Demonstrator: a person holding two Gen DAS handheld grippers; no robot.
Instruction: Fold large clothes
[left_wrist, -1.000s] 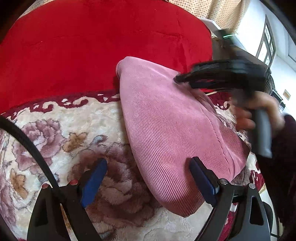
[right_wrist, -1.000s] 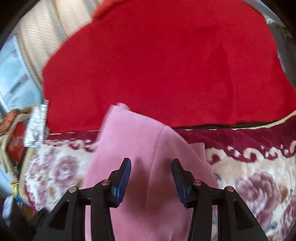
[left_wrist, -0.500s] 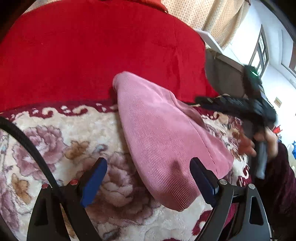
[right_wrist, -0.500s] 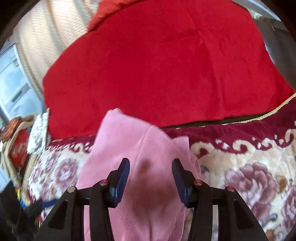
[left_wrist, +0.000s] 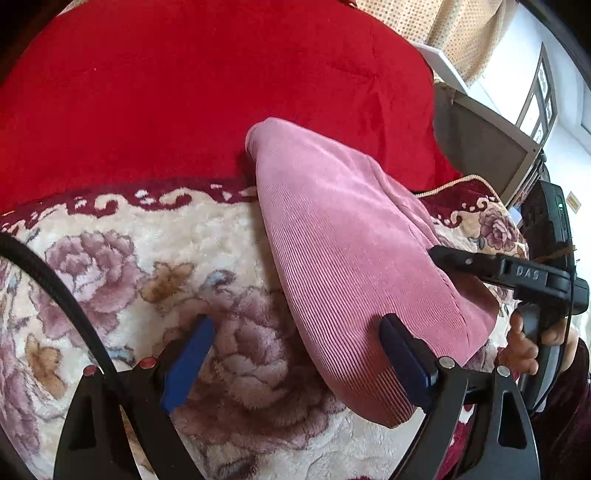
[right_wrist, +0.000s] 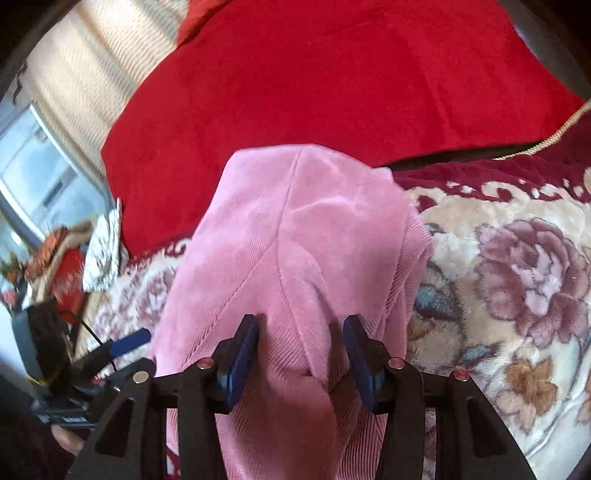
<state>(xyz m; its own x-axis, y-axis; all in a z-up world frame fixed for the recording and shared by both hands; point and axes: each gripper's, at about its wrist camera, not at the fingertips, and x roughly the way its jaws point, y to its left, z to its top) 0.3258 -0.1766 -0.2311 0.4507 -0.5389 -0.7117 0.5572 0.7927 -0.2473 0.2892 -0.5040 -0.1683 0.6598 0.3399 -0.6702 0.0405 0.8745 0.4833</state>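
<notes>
R claw (right_wrist: 301, 354) just been spreading, straddles pink garment (right_wrist: 295, 236); L claw (left_wrist: 295, 363) spread wide.

In the left wrist view the garment (left_wrist: 354, 258) lies on the blanket (left_wrist: 147, 266), from the middle of the frame to the lower right. Behind both, the cushion (left_wrist: 203, 85) fills the upper half. The left gripper (left_wrist: 295, 354) is at the bottom, one finger over the blanket, the other over the garment edge. The right gripper (left_wrist: 436, 254) comes in from the right edge, above the garment. In the right wrist view the garment (right_wrist: 295, 229) is in the centre, between the right gripper's (right_wrist: 301, 354) fingers.
</notes>
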